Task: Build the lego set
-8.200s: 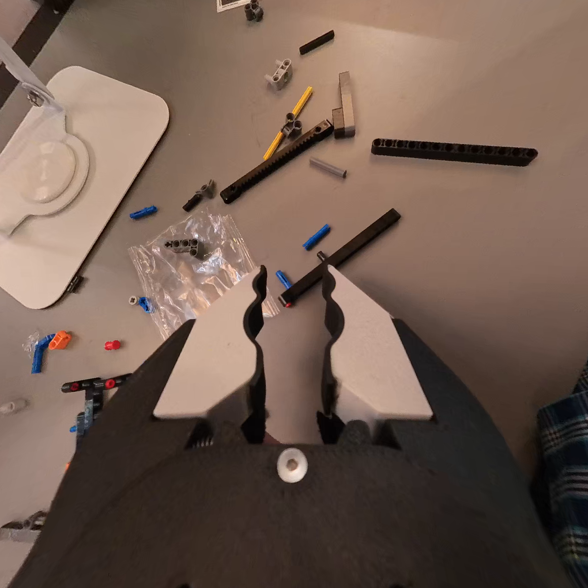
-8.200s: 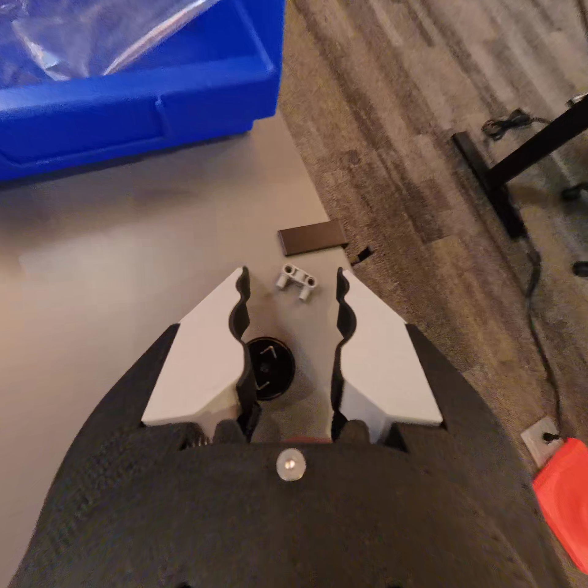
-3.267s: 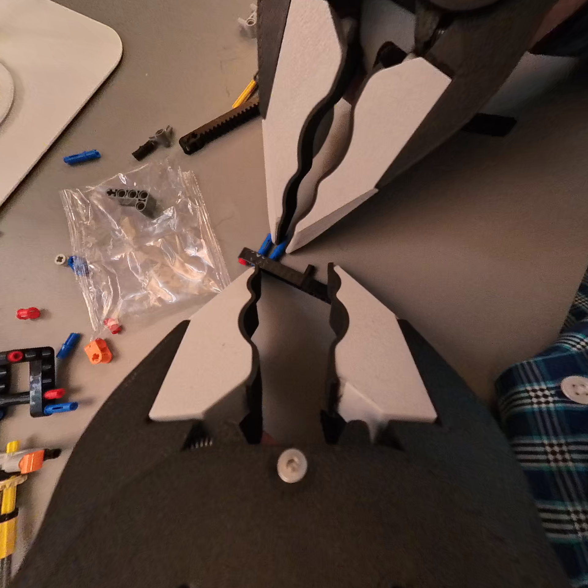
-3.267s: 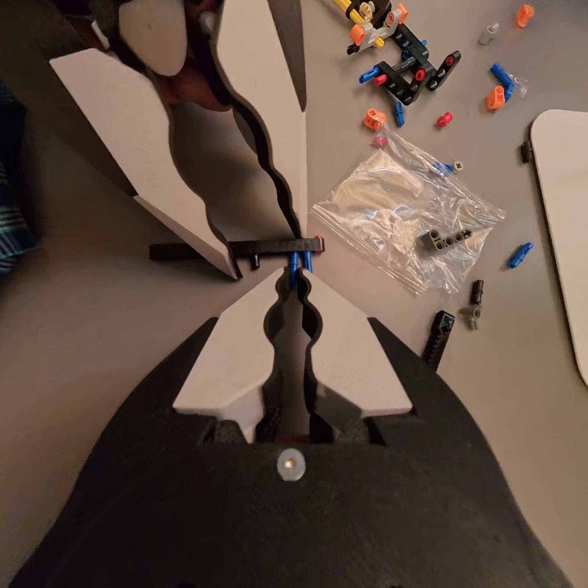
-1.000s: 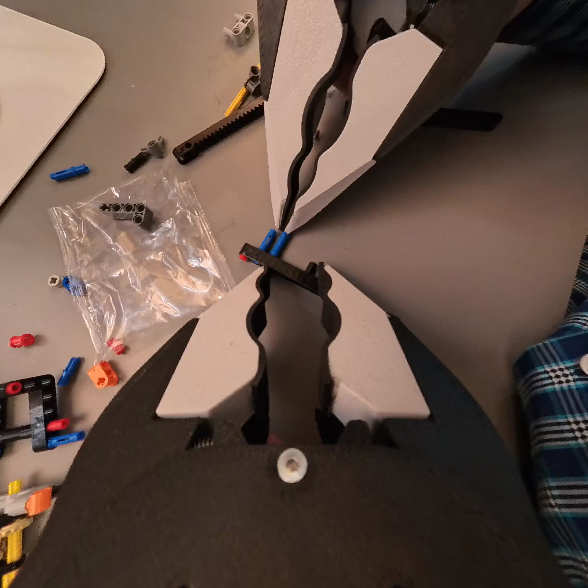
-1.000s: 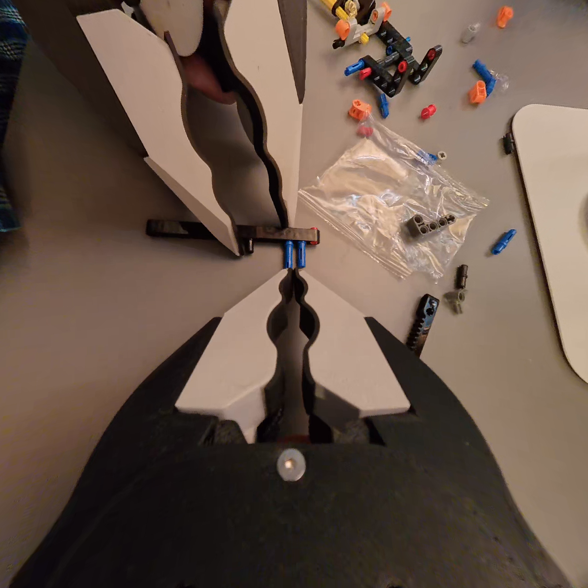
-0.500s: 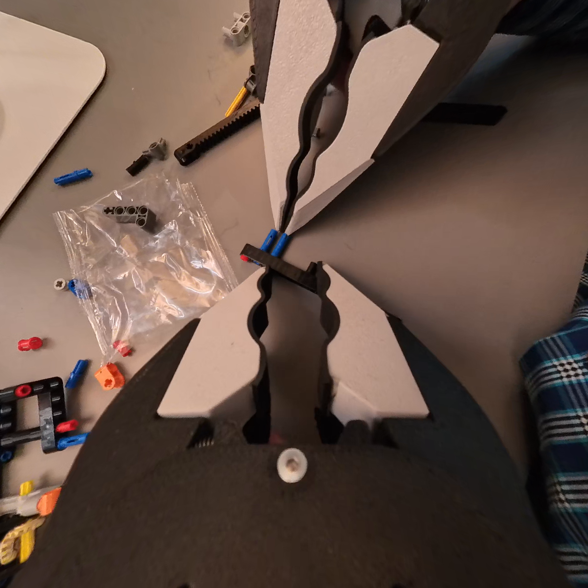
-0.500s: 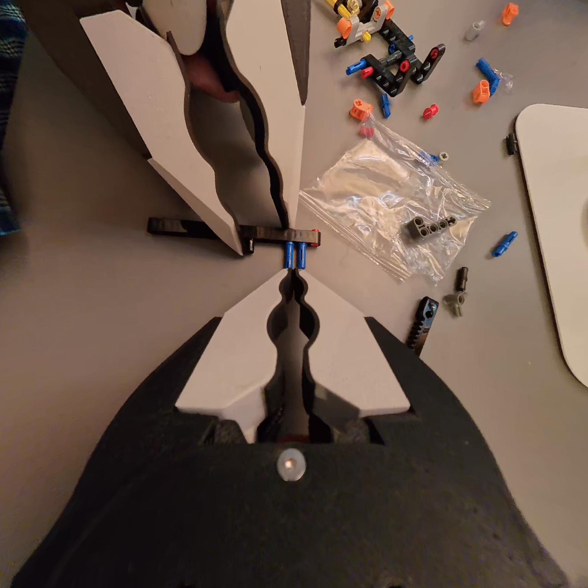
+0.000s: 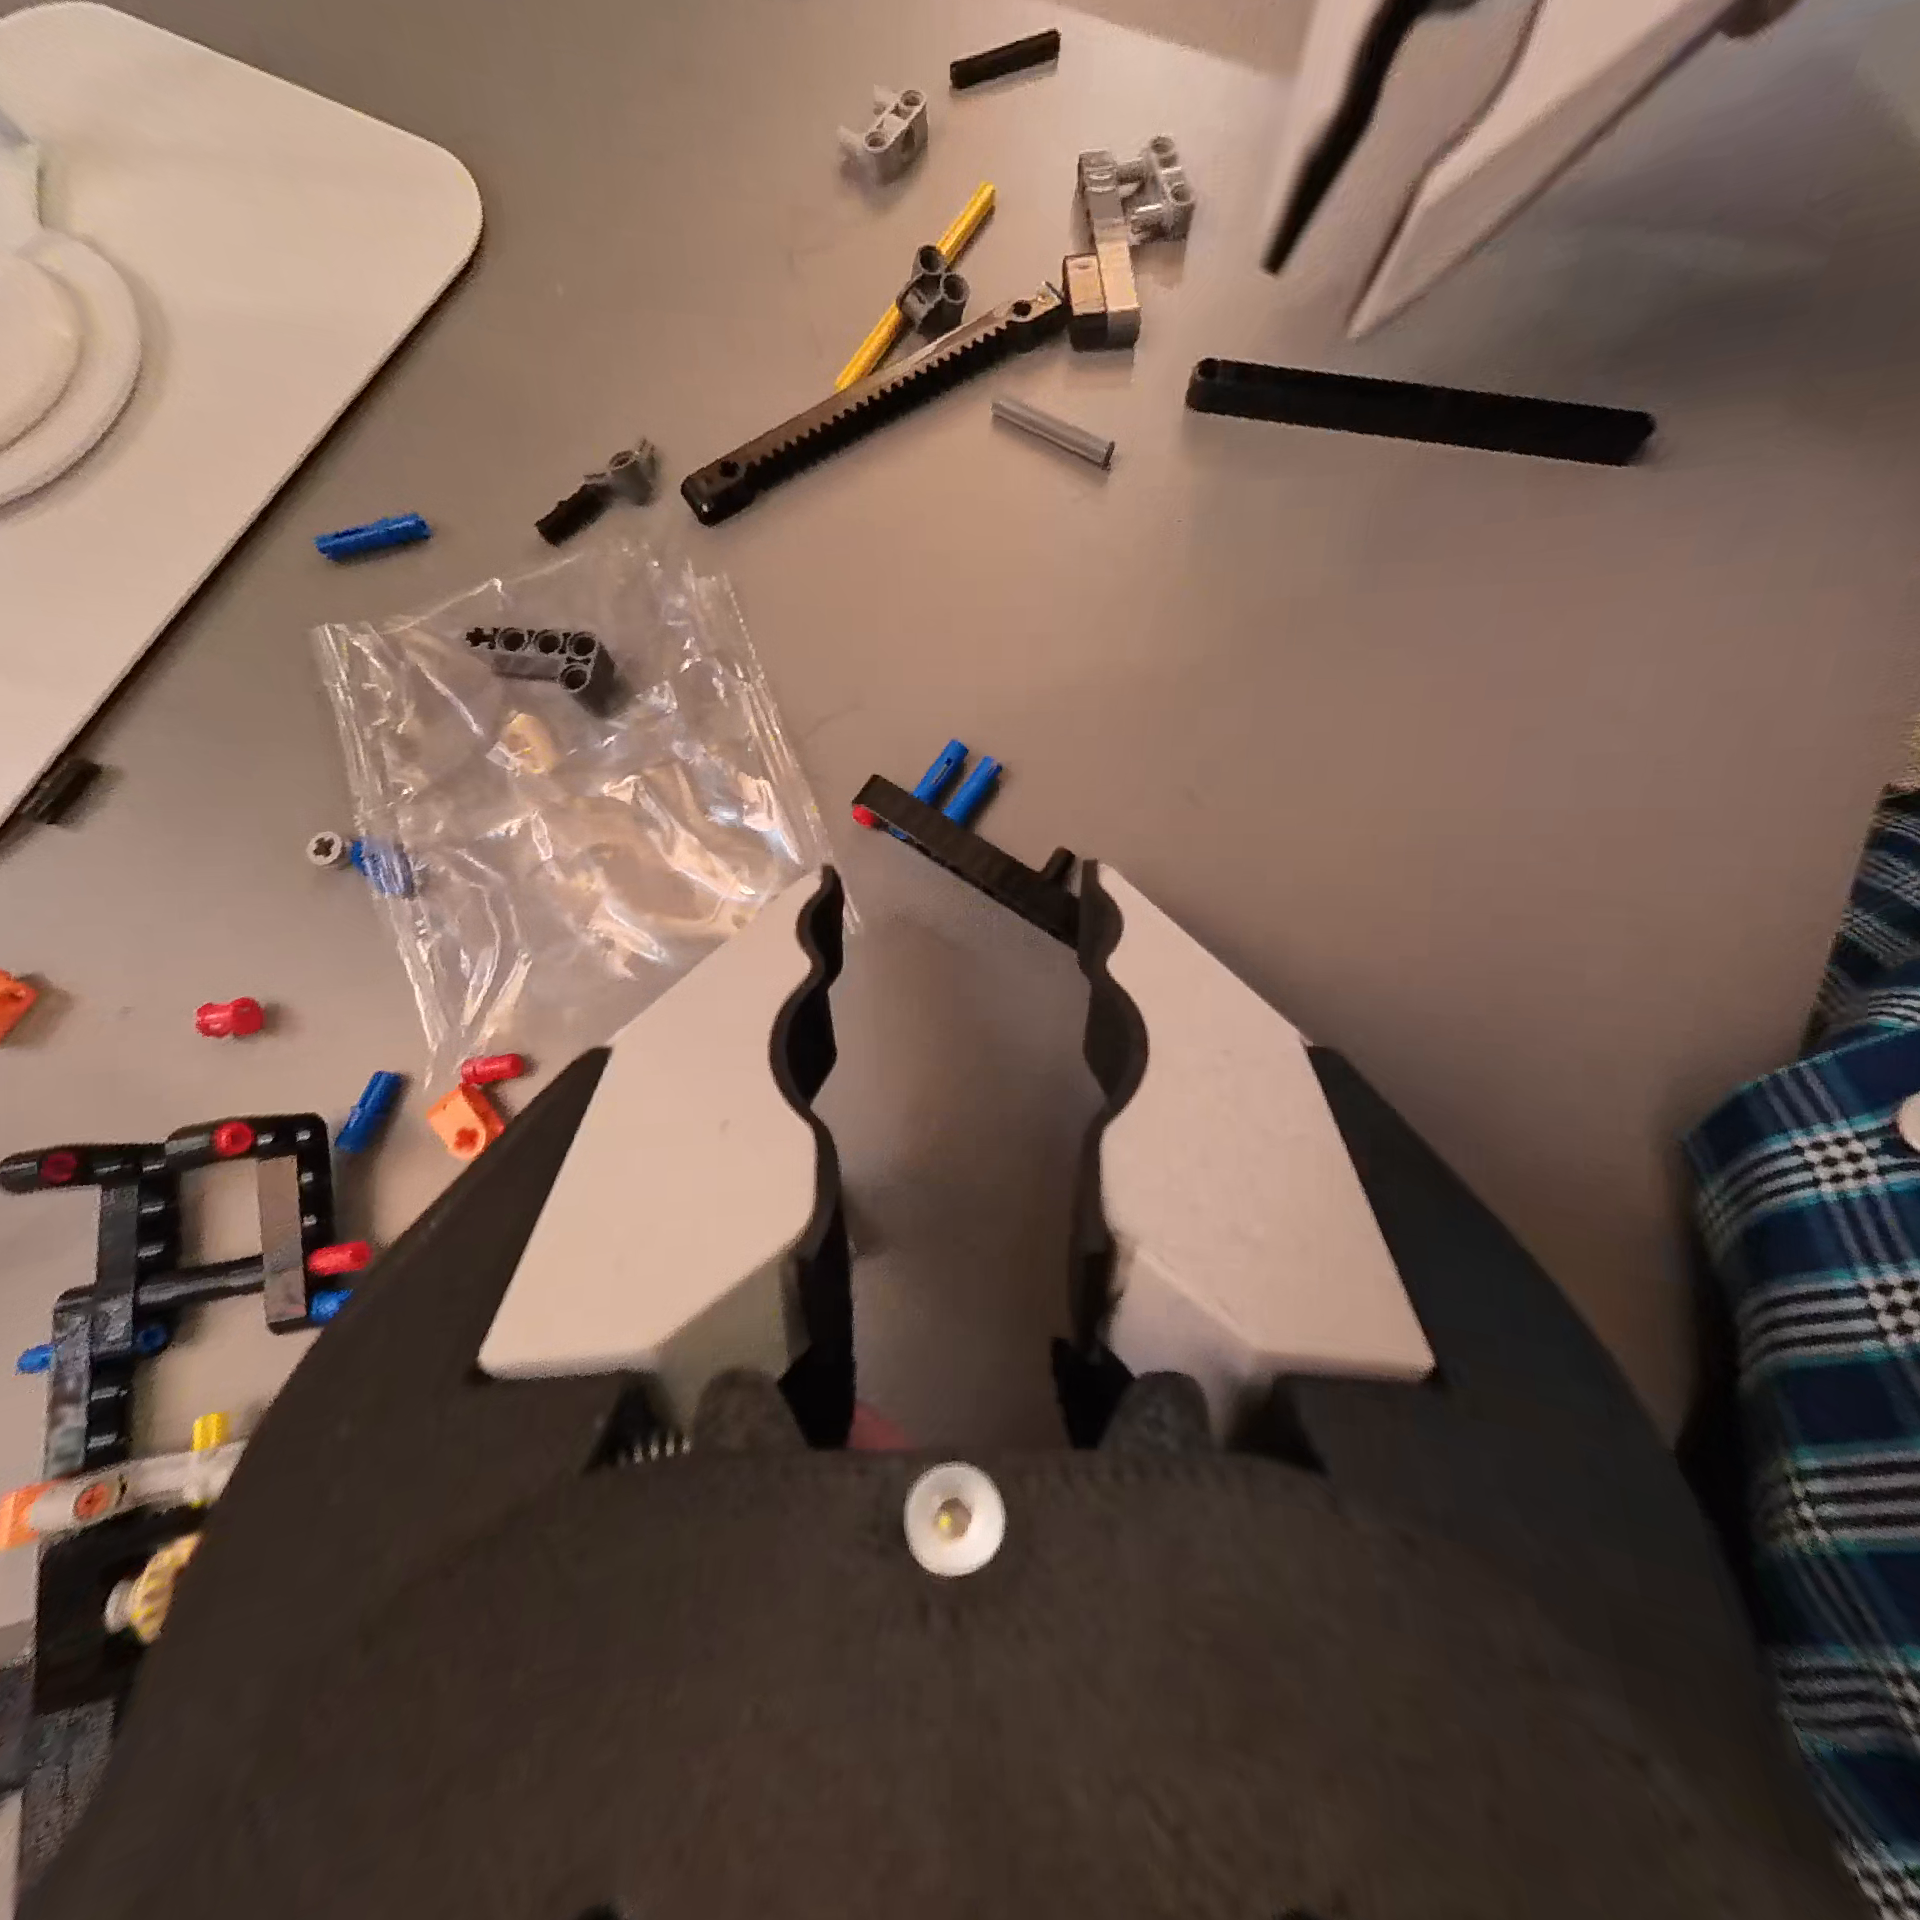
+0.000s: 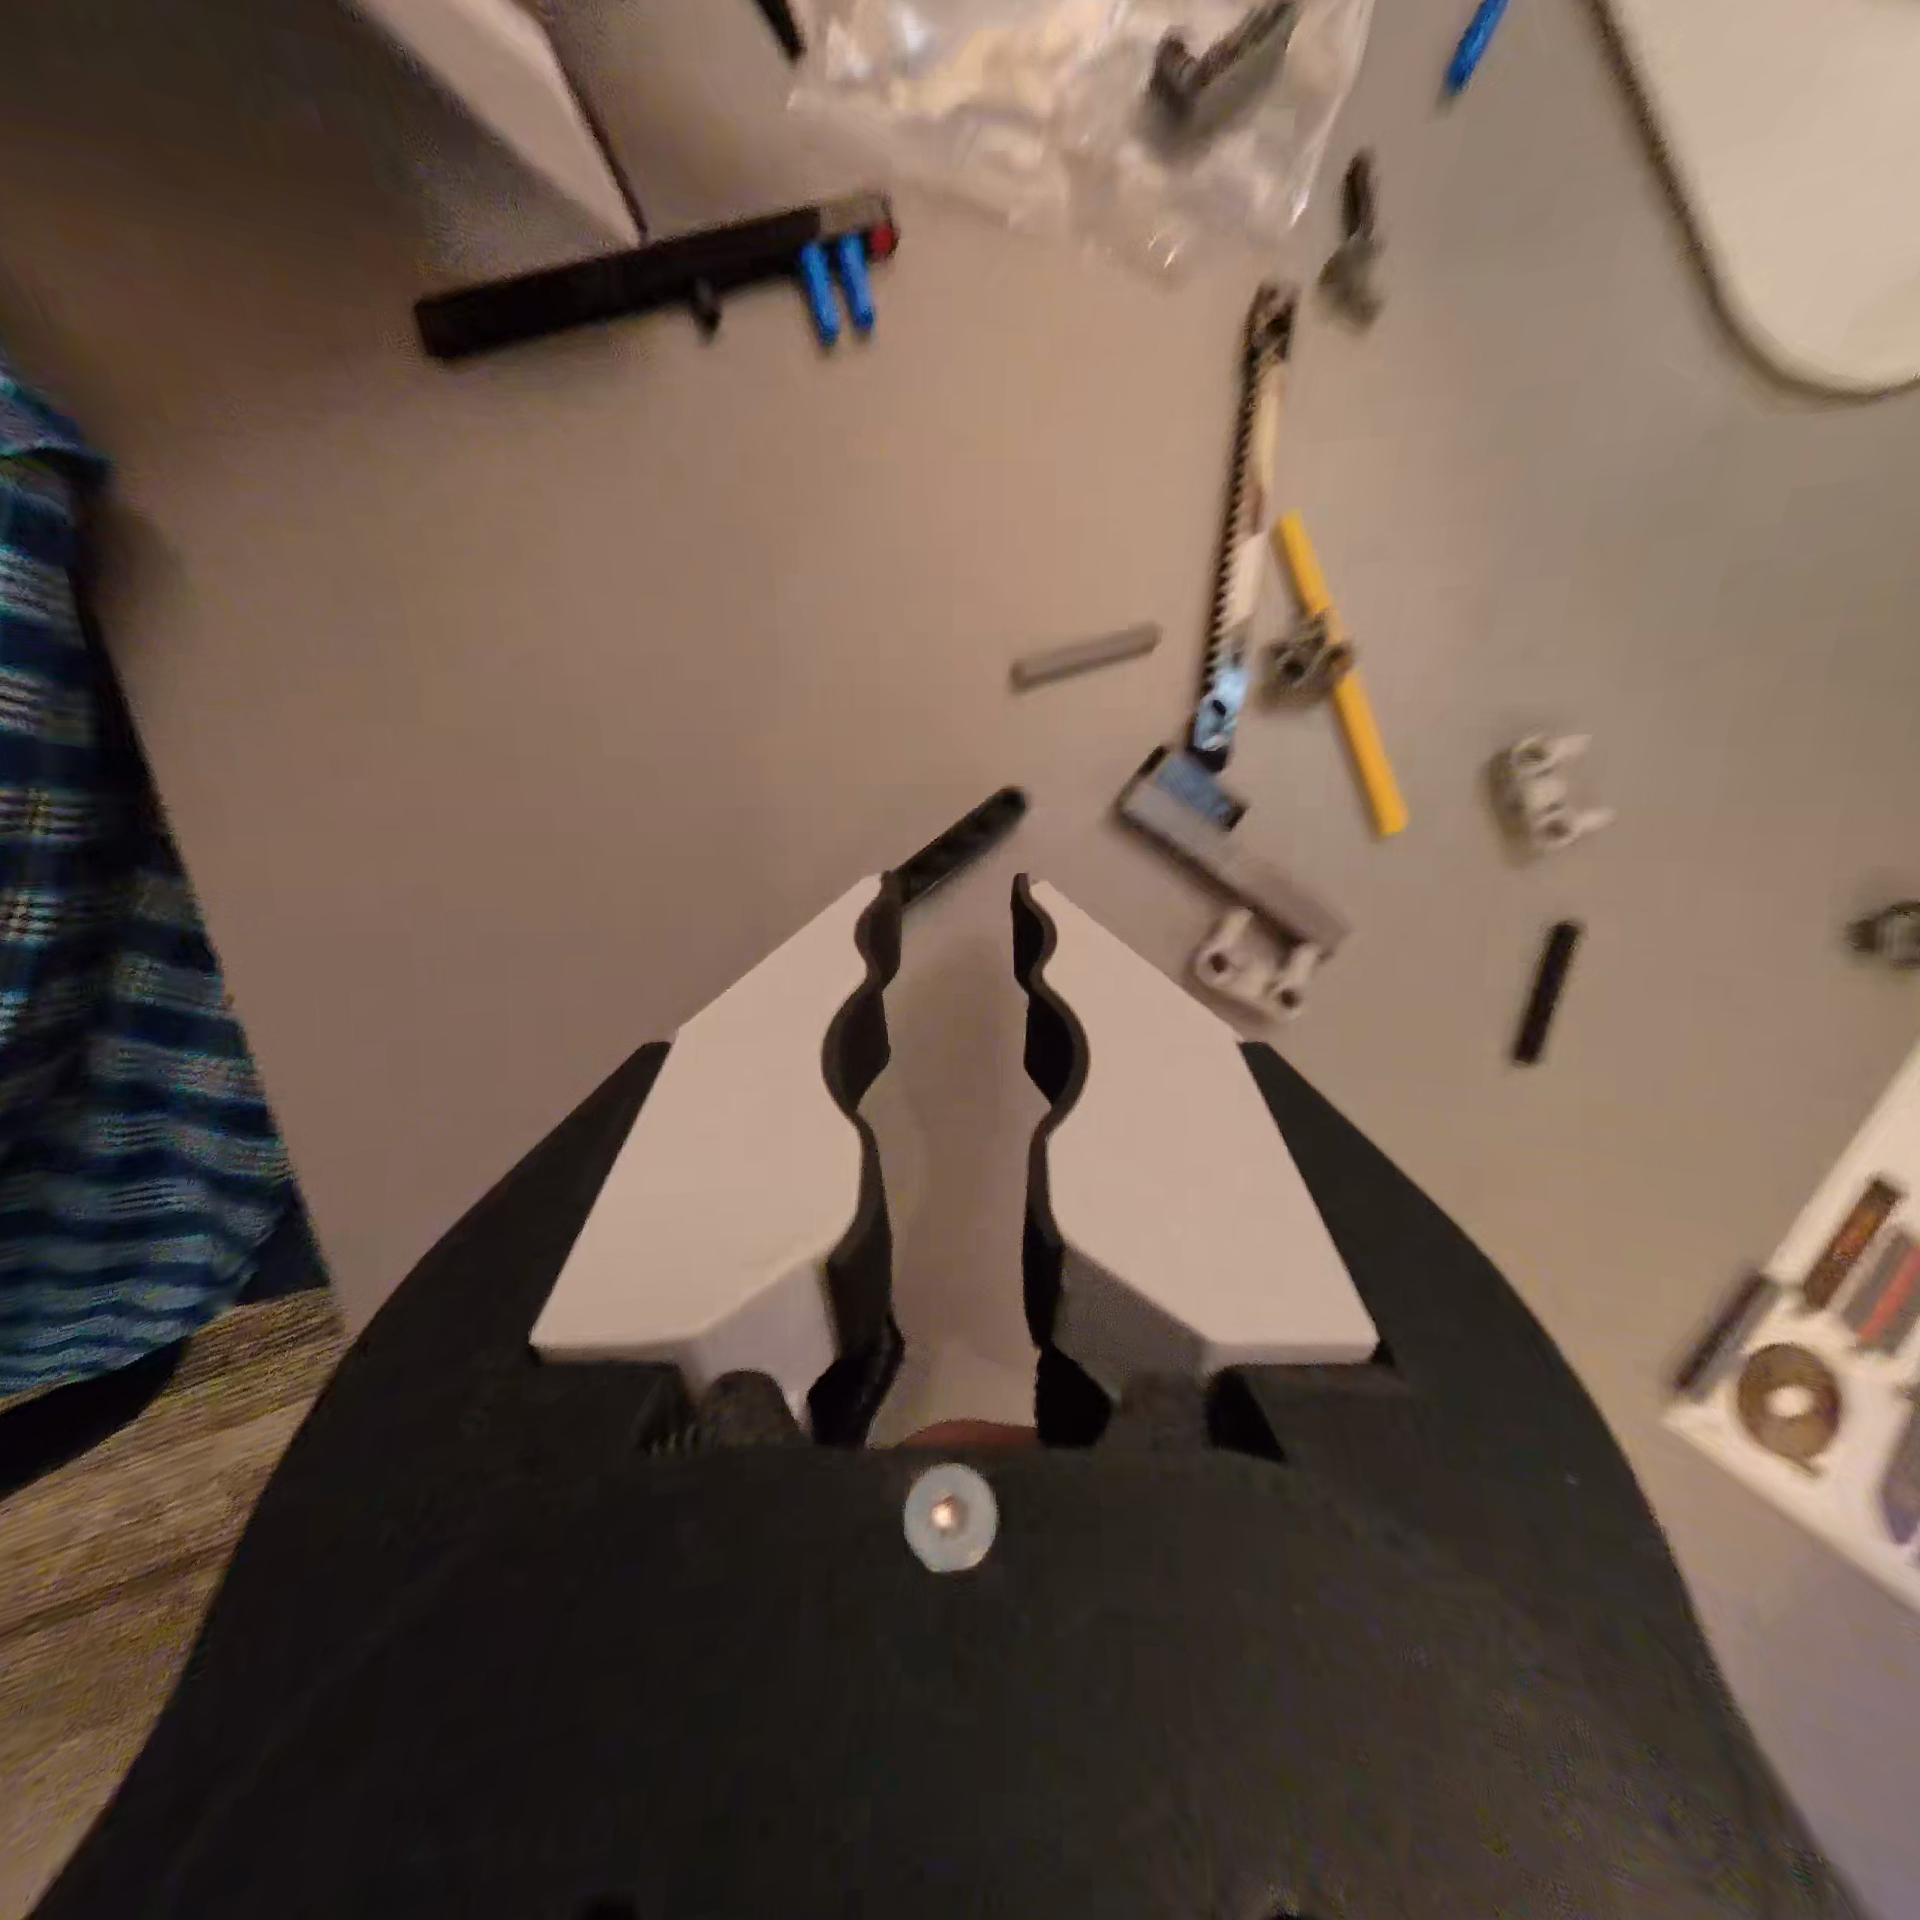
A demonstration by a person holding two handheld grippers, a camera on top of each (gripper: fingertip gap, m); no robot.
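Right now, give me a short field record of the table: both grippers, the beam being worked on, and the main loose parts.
left gripper: open, empty, right finger against the black beam
right gripper: open, empty, lifted away from the beam
black beam: flat on the grey table, two blue pins plugged in, red pin at its end
plastic bag: beside the beam, dark grey bent liftarm inside
black gear rack: loose, next to yellow axle
long black beam: loose, far side
black frame assembly: near left edge

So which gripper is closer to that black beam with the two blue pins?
Left. The left gripper sits right at the black beam, one fingertip beside it; the right gripper is well away from it.
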